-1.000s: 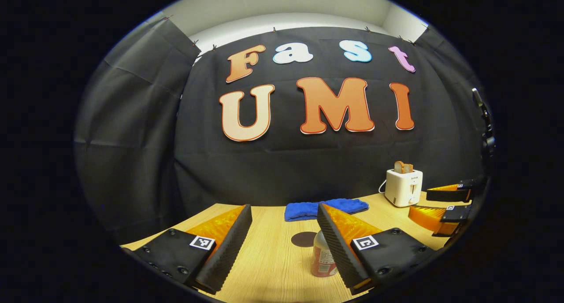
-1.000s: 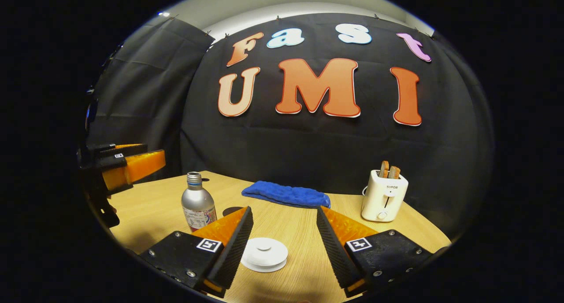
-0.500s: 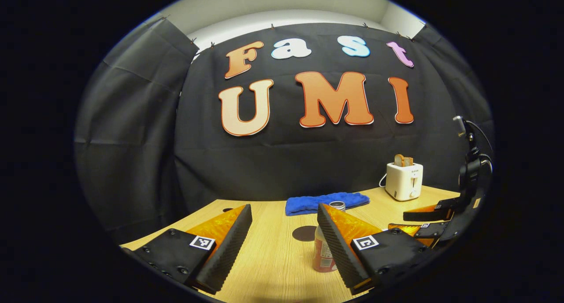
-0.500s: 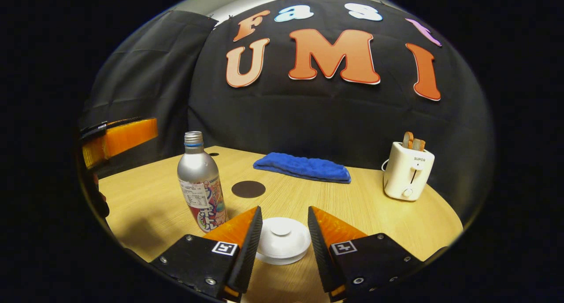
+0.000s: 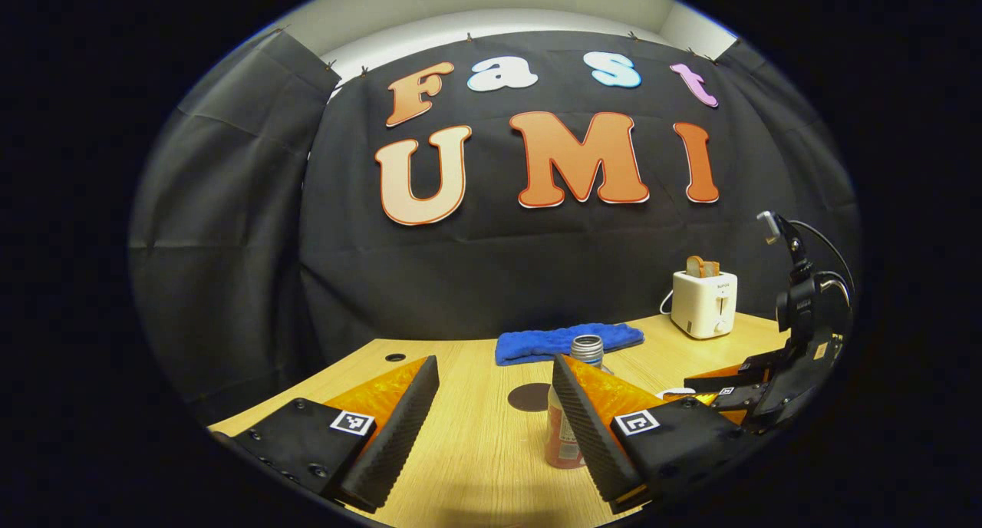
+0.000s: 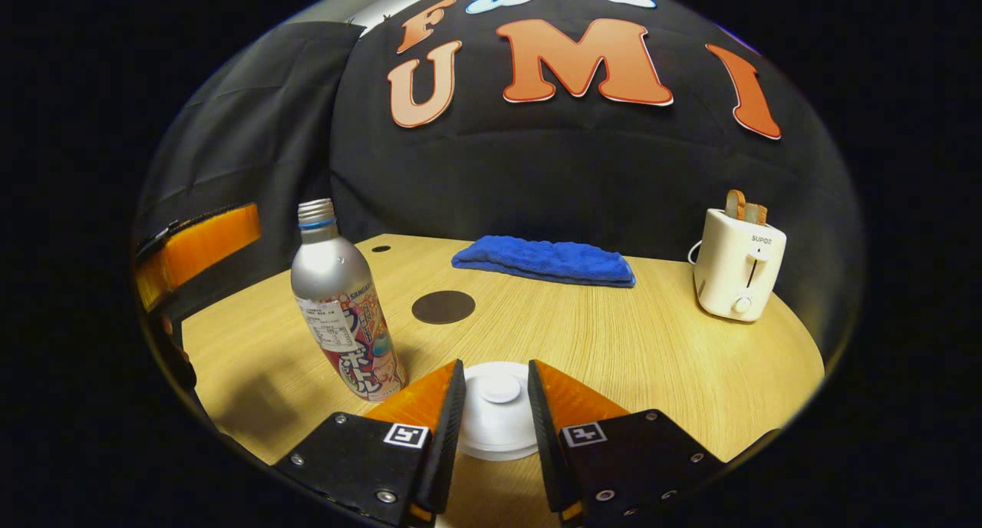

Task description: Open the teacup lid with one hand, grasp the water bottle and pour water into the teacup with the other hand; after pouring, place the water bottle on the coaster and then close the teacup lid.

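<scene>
- In the right gripper view, the right gripper point(image 6: 495, 405) hung low over the round white teacup lid point(image 6: 499, 413), its fingers narrowed to either side of the small centre knob; whether they pressed on the knob I could not tell.
- The silver metal water bottle with a printed label point(image 6: 341, 305) stood upright on the pale wooden table point(image 6: 614, 336), to the left of the lid and near it (uncapped, as far as the neck showed).
- The dark round coaster point(image 6: 443, 307) lay bare, farther back, between the bottle and the folded blue cloth point(image 6: 546, 259).
- A white toaster with bread slices point(image 6: 738, 271) stood at the far right.
- In the left gripper view, the left gripper point(image 5: 495, 413) was spread wide and held nothing; the bottle point(image 5: 571, 413) showed partly behind its right finger point(image 5: 591, 428).
</scene>
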A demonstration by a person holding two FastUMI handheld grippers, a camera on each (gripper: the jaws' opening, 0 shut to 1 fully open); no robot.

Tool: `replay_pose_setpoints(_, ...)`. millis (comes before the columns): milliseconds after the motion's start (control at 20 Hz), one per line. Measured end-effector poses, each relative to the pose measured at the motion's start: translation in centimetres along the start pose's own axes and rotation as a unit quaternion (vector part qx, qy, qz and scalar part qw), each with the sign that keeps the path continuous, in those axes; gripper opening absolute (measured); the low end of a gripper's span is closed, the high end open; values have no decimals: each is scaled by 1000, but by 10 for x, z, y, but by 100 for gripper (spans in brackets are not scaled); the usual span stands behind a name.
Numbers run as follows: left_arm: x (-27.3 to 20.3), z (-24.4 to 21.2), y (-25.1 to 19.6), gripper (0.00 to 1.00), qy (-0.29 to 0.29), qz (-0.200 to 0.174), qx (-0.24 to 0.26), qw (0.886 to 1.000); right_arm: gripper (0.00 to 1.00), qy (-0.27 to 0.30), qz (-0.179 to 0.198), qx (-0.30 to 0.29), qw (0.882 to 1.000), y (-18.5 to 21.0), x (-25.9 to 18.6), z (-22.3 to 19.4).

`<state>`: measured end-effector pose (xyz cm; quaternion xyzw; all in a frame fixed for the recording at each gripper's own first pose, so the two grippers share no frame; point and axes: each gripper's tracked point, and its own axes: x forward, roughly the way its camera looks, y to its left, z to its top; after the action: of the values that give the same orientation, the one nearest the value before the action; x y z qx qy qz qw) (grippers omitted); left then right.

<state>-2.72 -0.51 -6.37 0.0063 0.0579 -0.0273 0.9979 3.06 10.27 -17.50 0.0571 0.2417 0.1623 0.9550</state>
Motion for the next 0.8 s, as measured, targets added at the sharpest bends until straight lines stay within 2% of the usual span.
replay_pose_setpoints(100, 0, -4, -1, 98, 6, -3, -4, 1000, 43, -3, -1, -9, 1000, 0, -2, 2)
replay_pose_setpoints(150, 1, -6, -2, 95, 9, -5, -7, 1000, 35, -4, 0, -9, 1000, 0, -2, 3)
replay_pose_setpoints(250, 2, -10, -5, 98, 16, -9, -11, 1000, 26, -3, 4, -8, 1000, 1, -2, 3)
replay_pose_setpoints(450, 1, -24, -18, 98, 32, -29, -18, 999, 22, 0, 9, 9, 1000, 1, -6, 3)
replay_pose_setpoints(800, -2, -40, -50, 98, 45, -71, -29, 996, 22, -38, 3, 24, 999, -11, -26, 28)
